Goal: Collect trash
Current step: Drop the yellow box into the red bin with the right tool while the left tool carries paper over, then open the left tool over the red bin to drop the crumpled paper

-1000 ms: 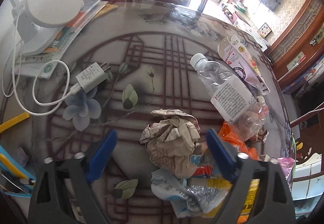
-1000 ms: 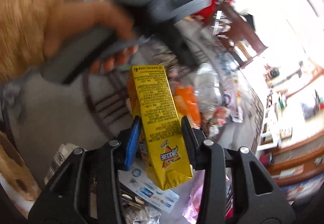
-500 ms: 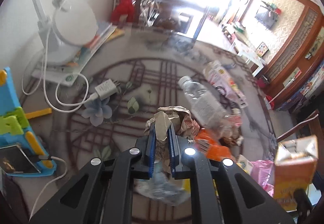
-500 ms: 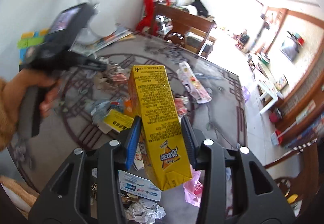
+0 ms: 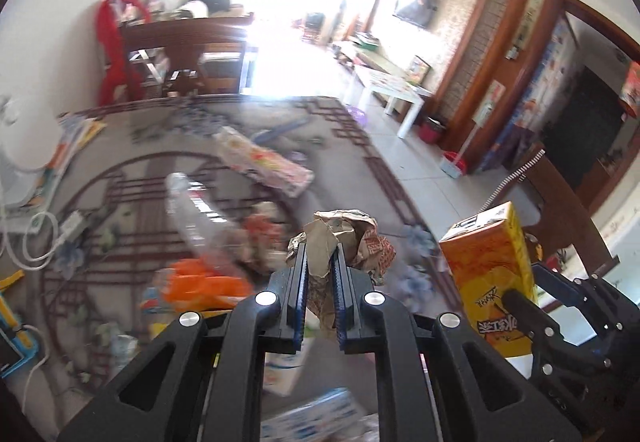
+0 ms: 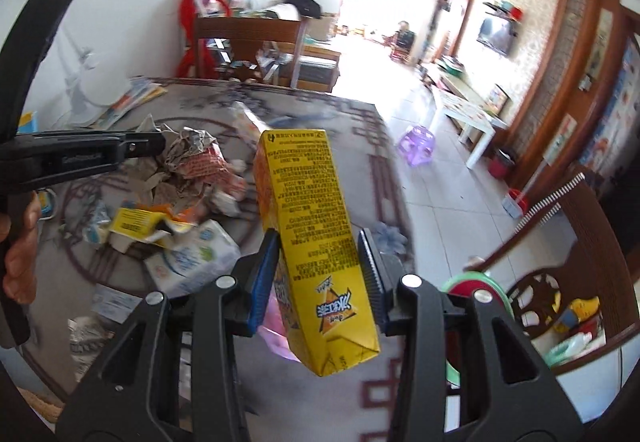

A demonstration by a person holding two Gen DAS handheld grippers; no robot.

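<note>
The left tool (image 5: 320, 292) is clamped on a crumpled paper wad (image 5: 340, 238), its blue pads pressed close together with the brown paper bulging out above them. The wad is lifted clear of the table (image 5: 132, 146). The right tool (image 6: 318, 274) grips a yellow carton (image 6: 312, 226) across its lower half; the carton stands nearly upright, tilted a little, its printed side toward the camera. In the left wrist view the carton (image 5: 486, 262) shows at 3 o'clock from the wad, close beside it but apart.

On the table, much of it blurred, lie a clear bottle (image 5: 200, 210) at 9 o'clock from the wad, an orange wrapper (image 5: 204, 278) below it, and a long packet (image 5: 264, 162) at 11 o'clock. In the right wrist view a tissue pack (image 6: 192, 258) lies at 9 o'clock from the carton, and a hand (image 6: 20, 242) holds the left tool's handle at the left edge.
</note>
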